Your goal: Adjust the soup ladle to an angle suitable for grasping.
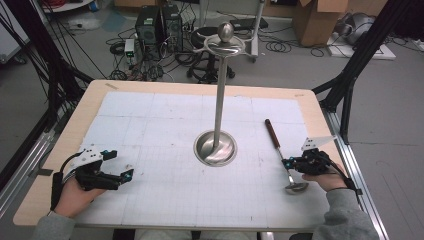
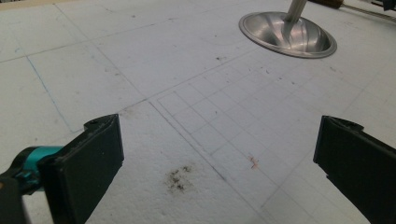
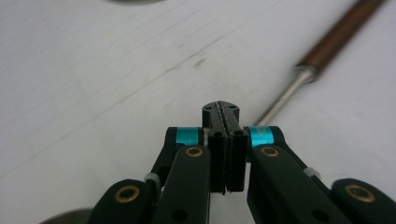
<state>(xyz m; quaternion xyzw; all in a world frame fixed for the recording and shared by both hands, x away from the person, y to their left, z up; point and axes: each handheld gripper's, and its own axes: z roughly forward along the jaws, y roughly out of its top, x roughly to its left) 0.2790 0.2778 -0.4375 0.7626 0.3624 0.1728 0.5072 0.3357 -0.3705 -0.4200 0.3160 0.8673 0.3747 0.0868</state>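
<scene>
Steel ladle (image 1: pixel 283 156) with a brown wooden grip, partly hidden: in the high view, shaft crossed by the right hand-held gripper (image 1: pixel 287 163) just above the bowl; in the right gripper view, shaft (image 3: pixel 285 99) vanishing behind the clenched jaws, bowl cut off to a grey sliver at the bottom edge. Hard to make out whether anything sits between those jaws: pressed together, with at most a thin line between the pads, so no telling if the shaft is pinched or merely passes beneath. Lying flat on the bench (image 1: pixel 87 107), right of centre, grip pointing away from the person, bowl nearest the right hand. Well apart on the opposite side, left hand-held gripper (image 1: pixel 126 175) released, jaws spread wide and low over bare sheet, holding nothing. Between the two, tall metal stand (image 1: pixel 218 107) upright on a round dished base, topped by a ring and an egg-shaped knob; pole cut off in the left gripper view. White gridded sheet, scuffed and smudged, over a pale wooden top. Beyond: grey floor, tangled cables, black computer towers, cardboard boxes, black frame struts.
</scene>
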